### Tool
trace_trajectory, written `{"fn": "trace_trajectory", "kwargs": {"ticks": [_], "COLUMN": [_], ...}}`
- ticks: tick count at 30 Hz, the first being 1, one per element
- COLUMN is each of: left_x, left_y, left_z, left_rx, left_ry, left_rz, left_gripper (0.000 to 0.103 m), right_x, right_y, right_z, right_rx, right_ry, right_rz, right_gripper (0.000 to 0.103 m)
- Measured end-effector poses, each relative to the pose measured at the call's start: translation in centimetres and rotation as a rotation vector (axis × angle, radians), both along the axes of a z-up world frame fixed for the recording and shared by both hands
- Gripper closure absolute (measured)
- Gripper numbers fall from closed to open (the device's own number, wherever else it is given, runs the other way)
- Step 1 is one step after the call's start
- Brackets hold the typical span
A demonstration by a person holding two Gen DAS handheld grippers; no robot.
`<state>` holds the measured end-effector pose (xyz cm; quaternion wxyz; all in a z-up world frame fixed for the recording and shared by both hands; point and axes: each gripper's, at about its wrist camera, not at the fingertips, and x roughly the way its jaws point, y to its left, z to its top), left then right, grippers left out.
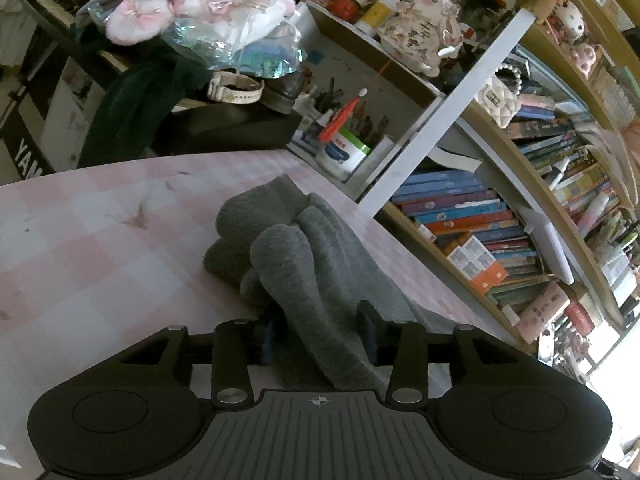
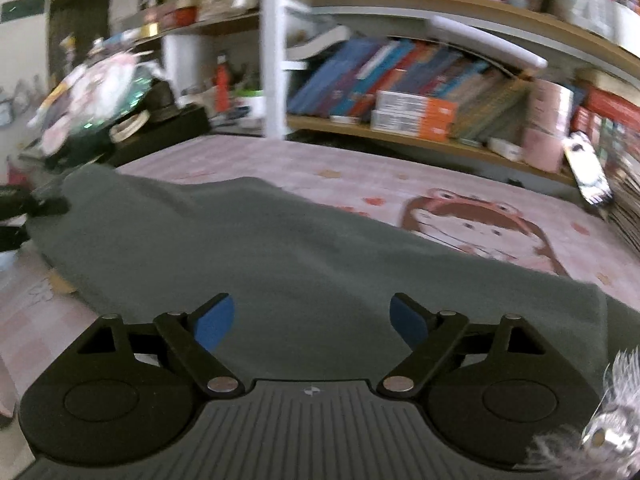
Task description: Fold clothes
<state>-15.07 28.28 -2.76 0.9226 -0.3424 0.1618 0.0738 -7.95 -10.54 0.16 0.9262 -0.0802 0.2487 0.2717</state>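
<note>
A grey knitted garment (image 1: pixel 304 248) lies bunched on the pink checked tablecloth (image 1: pixel 88 248). My left gripper (image 1: pixel 318 334) is shut on a fold of it, and the cloth runs up between the fingers. In the right wrist view the same grey garment (image 2: pixel 280 248) lies spread in a long band across the table. My right gripper (image 2: pixel 312 320) is open just above its near edge, with blue pads (image 2: pixel 214 322) wide apart and nothing between them. The left gripper (image 2: pixel 16 216) shows at that view's far left edge, at the garment's far end.
Bookshelves (image 1: pixel 500 220) full of books stand along the table's far side, with a white post (image 1: pixel 444 112). A pile of bags and soft toys (image 1: pixel 208 20) sits on a dark stand at the back left. A cartoon girl print (image 2: pixel 480 228) marks the tablecloth.
</note>
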Motion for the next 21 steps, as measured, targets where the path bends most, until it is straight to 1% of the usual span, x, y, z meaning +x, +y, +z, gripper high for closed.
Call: {"fn": "trace_trajectory", "kwargs": {"ticks": [2,6,8,10,13,16,18,20,21], "left_x": [0.1,0.2,0.3,0.4,0.3,0.3,0.3,0.3,0.3], "left_y": [-0.2,-0.5,-0.8,-0.9,-0.7,-0.5,-0.3,-0.1,0.0], "left_z": [0.1,0.2,0.3,0.4,0.4,0.4,0.3,0.1,0.1], "left_rx": [0.007,0.013,0.015,0.011,-0.029,-0.067,-0.095,-0.118,-0.126], "left_ry": [-0.004,-0.013,-0.018,-0.02,-0.033,-0.042,-0.048,-0.052,-0.053], "left_rz": [-0.009,-0.019,-0.02,-0.009,0.024,0.049,0.057,0.068,0.071], "left_gripper": [0.054,0.046,0.038,0.037,0.038,0.042,0.046,0.054,0.054], "right_x": [0.1,0.4,0.2,-0.1,-0.7,-1.3,-1.6,-2.0,-2.2], "right_y": [1.3,4.3,5.7,6.6,7.4,8.1,8.7,9.2,9.4], "right_z": [0.0,0.0,0.0,-0.1,-0.4,-0.7,-0.9,-1.1,-1.2], "right_rx": [-0.017,-0.04,-0.053,-0.062,-0.072,-0.082,-0.089,-0.096,-0.099], "right_ry": [-0.005,-0.007,-0.016,-0.02,-0.021,-0.021,-0.022,-0.022,-0.023], "right_rz": [0.02,0.072,0.105,0.126,0.147,0.167,0.181,0.195,0.201], "right_gripper": [0.018,0.018,0.018,0.018,0.018,0.018,0.018,0.018,0.018]}}
